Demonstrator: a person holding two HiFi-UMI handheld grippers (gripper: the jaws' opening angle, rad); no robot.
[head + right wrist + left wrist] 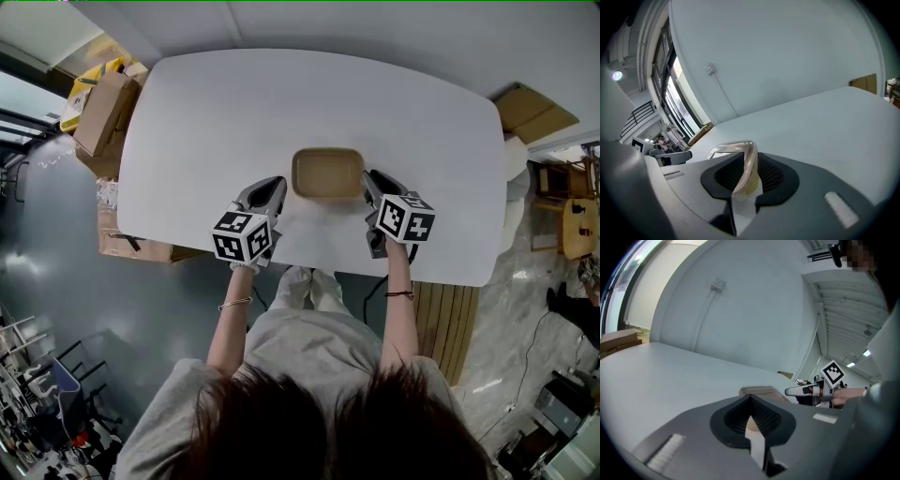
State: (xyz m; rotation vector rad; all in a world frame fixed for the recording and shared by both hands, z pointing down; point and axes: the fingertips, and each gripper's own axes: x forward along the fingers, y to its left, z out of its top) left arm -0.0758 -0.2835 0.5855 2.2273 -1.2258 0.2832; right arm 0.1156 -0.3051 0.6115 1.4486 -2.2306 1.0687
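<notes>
Near the front edge of the counter [187,122], between your hands | tan container [327,172] looks to rest flat | left gripper [278,185]: jaws narrow, pinching its left rim | right gripper [368,179]: jaws clamped on its right rim | step: two-sided grip, seemingly set | next: any lift calls for keeping both sides level.

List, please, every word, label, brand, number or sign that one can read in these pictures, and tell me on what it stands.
No readable text in any view.
On the left tool and the right tool: black-and-white square marker patterns only, no letters.
On the brown container, held by both tools: no label visible.
On the cardboard box: any print is too small to read.
</notes>
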